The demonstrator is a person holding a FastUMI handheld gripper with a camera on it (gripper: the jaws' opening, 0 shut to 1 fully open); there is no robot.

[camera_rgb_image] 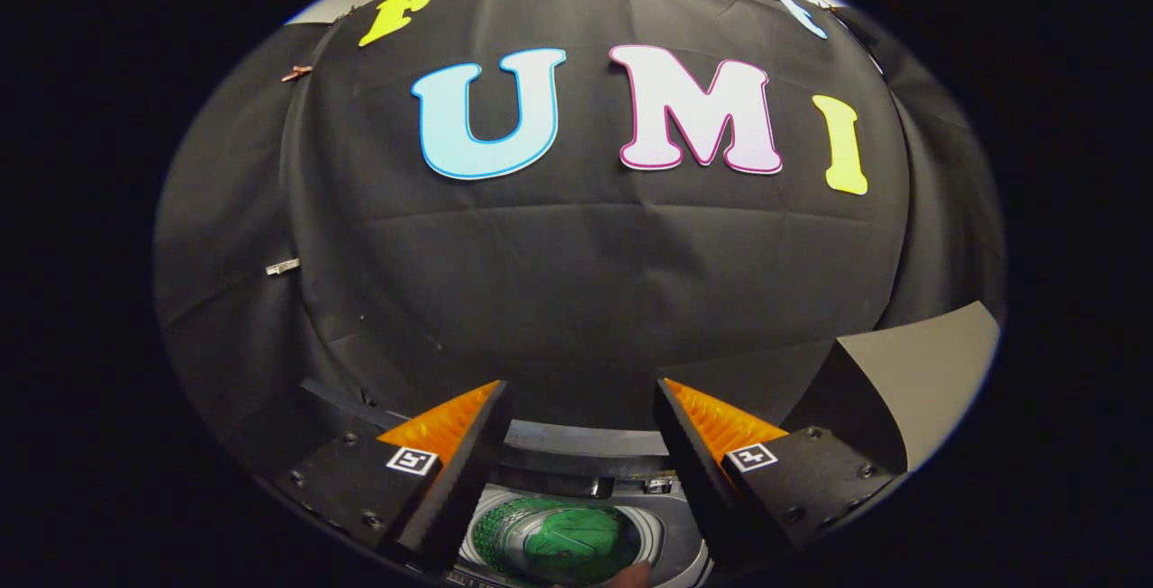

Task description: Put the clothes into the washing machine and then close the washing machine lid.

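My gripper [581,390] hangs open above the washing machine [576,444], its fingers spread wide with nothing between them. Below and between the fingers I look down into the machine's round drum opening [491,529], where a green piece of clothing [576,543] lies inside. The machine's grey back rim runs just ahead of the fingers. The lid is hidden from me. A small part of a hand [630,575] shows at the drum's near edge.
The black cloth wall [576,273] rises close behind the machine. A grey panel [919,372] stands beside the right finger. Two clips [282,266] hold the cloth on the left.
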